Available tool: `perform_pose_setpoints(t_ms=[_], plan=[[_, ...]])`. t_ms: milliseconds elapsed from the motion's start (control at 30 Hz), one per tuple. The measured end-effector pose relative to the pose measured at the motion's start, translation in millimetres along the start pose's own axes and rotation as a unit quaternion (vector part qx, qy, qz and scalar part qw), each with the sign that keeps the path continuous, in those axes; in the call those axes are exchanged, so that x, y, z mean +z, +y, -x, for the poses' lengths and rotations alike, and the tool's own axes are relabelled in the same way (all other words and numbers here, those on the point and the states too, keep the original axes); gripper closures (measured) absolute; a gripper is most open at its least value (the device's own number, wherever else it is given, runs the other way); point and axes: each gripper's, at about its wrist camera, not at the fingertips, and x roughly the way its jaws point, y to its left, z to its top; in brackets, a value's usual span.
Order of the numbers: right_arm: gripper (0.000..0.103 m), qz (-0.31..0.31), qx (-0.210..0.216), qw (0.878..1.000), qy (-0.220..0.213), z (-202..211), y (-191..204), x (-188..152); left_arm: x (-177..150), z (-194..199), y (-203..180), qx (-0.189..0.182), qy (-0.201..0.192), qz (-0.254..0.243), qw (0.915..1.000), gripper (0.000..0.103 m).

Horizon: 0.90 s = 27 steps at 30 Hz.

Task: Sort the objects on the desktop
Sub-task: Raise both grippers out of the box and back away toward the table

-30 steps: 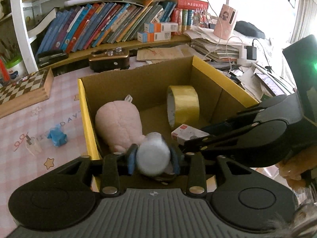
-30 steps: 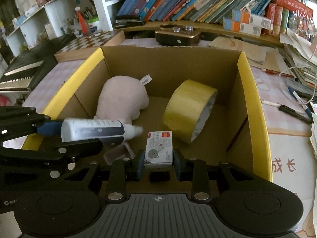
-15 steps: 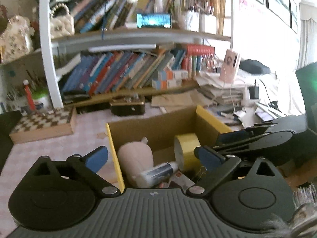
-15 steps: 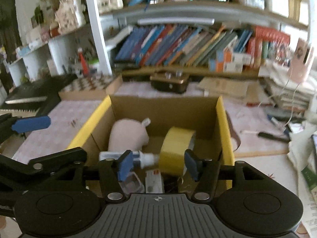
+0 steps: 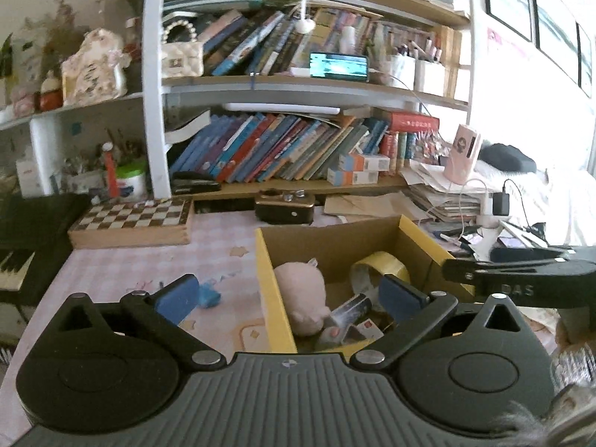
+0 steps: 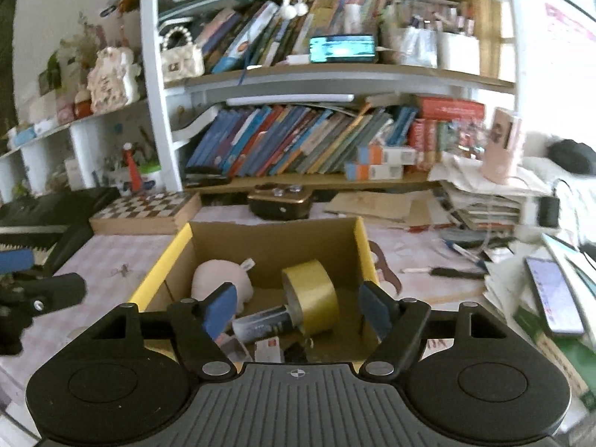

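We see the left gripper (image 5: 290, 298) spread wide and empty, the right gripper (image 6: 298, 307) opening with nothing between; both hover above the cardboard box (image 6: 268, 240) (tube (image 6: 266, 322), tape roll (image 6: 311, 294), plush (image 6: 221, 279) inside). "DAS" (image 5: 517, 289) seems printed on the right gripper.

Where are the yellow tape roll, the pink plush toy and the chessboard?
yellow tape roll (image 6: 316, 298), right wrist view, on its outer yellow band.
pink plush toy (image 5: 300, 287), left wrist view, on its rounded back.
chessboard (image 5: 134, 216), left wrist view, on its chequered top.
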Motion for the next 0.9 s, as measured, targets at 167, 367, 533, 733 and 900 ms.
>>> perform_pose_setpoints(t_ms=[167, 367, 533, 733, 900], plan=[[0.028, -0.02, -0.029, 0.999, 0.004, 18, 6, -19, -15, 14, 21, 0.006, 0.009, 0.017, 0.9998, 0.0], [0.028, -0.035, -0.058, 0.998, 0.019, 36, 24, -43, -34, 29, 42, 0.031, 0.007, 0.028, 0.9991, 0.0], [0.028, -0.046, -0.078, 0.996, 0.027, 50, 47, -63, -46, 46, 56, 0.03, 0.006, 0.02, 0.9993, 0.0], [0.028, -0.05, -0.086, 0.994, 0.037, 65, 73, -80, -58, 63, 71, 0.015, 0.013, 0.01, 0.9998, 0.0], [0.028, -0.054, -0.091, 0.993, 0.045, 77, 95, -92, -69, 76, 83, 0.007, 0.02, 0.003, 0.9998, 0.0]])
